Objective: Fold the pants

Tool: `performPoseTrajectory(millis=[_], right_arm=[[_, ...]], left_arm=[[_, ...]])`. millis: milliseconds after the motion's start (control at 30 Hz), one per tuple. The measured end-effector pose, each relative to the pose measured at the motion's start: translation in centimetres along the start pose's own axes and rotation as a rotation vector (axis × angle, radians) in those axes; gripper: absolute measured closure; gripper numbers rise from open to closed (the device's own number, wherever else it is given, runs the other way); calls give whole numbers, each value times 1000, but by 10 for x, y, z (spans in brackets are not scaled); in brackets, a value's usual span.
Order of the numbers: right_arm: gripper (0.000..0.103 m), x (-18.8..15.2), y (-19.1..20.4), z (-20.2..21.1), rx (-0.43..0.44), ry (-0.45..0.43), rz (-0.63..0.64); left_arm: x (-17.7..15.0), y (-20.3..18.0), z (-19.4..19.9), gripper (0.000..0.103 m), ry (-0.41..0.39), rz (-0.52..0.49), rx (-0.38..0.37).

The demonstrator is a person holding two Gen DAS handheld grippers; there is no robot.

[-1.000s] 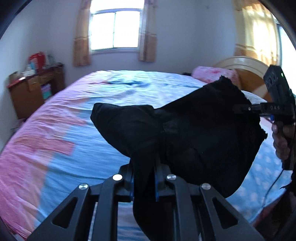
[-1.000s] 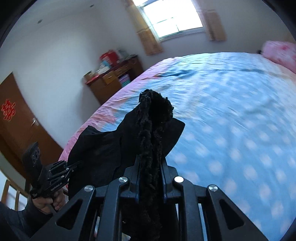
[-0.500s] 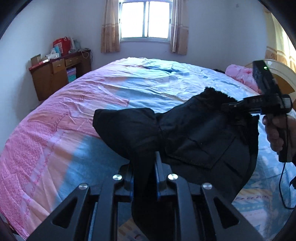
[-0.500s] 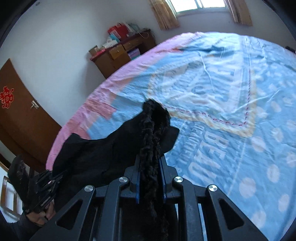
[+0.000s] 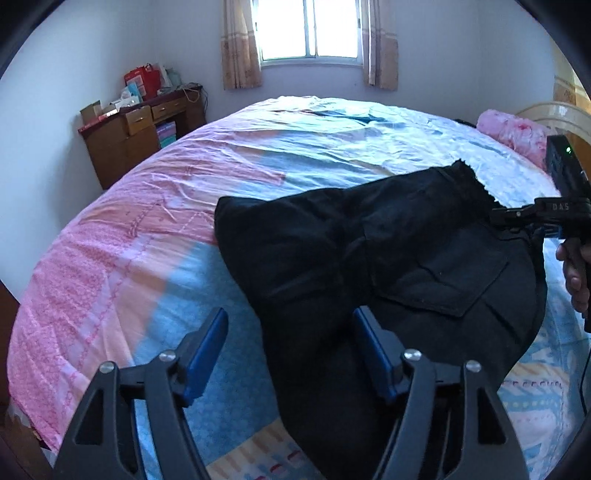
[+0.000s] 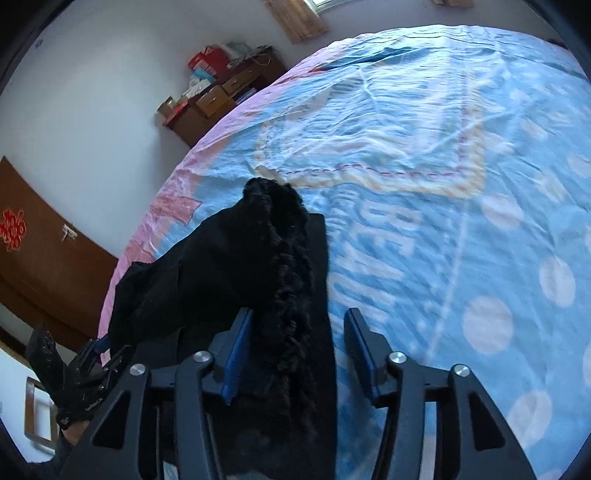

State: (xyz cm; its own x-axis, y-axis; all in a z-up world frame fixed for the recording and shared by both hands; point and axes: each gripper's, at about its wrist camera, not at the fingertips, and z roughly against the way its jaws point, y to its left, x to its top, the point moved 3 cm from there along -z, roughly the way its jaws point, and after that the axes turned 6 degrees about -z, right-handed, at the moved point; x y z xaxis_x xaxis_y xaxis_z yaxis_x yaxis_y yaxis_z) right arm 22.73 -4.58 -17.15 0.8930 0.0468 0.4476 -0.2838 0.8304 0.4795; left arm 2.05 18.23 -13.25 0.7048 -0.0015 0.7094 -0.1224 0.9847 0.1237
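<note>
Black pants [image 5: 388, 258] lie bunched on the bed, a back pocket facing up. In the left wrist view my left gripper [image 5: 290, 349] is open, its blue-padded fingers [image 5: 205, 350] spread either side of the pants' near edge. My right gripper [image 5: 517, 218] shows at the right edge, by the frayed waistband. In the right wrist view my right gripper [image 6: 293, 350] is open too, the fuzzy black waistband [image 6: 284, 258] lying between its jaws. The left gripper [image 6: 94, 354] appears at the far lower left of that view.
The bed [image 5: 147, 236] has a pink and blue quilt [image 6: 443, 184]. A pink pillow [image 5: 513, 131] lies by the headboard. A wooden desk [image 5: 136, 136] with boxes stands at the left wall, under a curtained window [image 5: 310, 29]. A brown door [image 6: 33, 240] is at the left.
Both grippers have opened and let go of the pants. The pants have dropped from being held up to lying on the quilt.
</note>
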Motion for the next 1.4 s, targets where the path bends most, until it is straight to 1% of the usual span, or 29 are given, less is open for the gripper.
performPoseTrajectory(millis=[67,133,233,333,467,567,633,800,900,1000,1100,1233,1400], right_arm=[[44,-2,2,3,-36,-15,12],[44,-5,4,13,-67,-34,-8],[44,-11,6,37,-103,-73,-20],[44,-22,4,60,-111,-100,-42],[44,-40,9,92,-120,-150,-50],[44,-60,26,124,-157,-234,-22],[44,-71,38,143,-175,-291,5],[44,-96,69,179,-186,-402,65],[44,-108,82,192,-196,-441,96],[44,-116,94,203,-209,-479,126],[44,-123,105,209,-220,-501,151],[43,-131,113,209,-219,-497,174],[43,-137,115,205,-214,-488,168]], left_arm=[[0,0,4,30,8,5,7],[0,-2,10,30,13,7,7],[-1,-5,21,30,4,2,0],[-3,-9,34,28,-7,0,-11],[-2,-12,52,28,-37,13,-34],[-1,-15,66,27,-65,20,-50],[1,-17,73,24,-79,25,-59],[5,-23,93,23,-122,36,-85],[8,-26,103,22,-150,31,-95],[10,-29,113,11,-178,24,-98],[12,-32,120,10,-197,18,-104],[13,-35,124,10,-205,21,-113],[12,-37,125,10,-207,13,-115]])
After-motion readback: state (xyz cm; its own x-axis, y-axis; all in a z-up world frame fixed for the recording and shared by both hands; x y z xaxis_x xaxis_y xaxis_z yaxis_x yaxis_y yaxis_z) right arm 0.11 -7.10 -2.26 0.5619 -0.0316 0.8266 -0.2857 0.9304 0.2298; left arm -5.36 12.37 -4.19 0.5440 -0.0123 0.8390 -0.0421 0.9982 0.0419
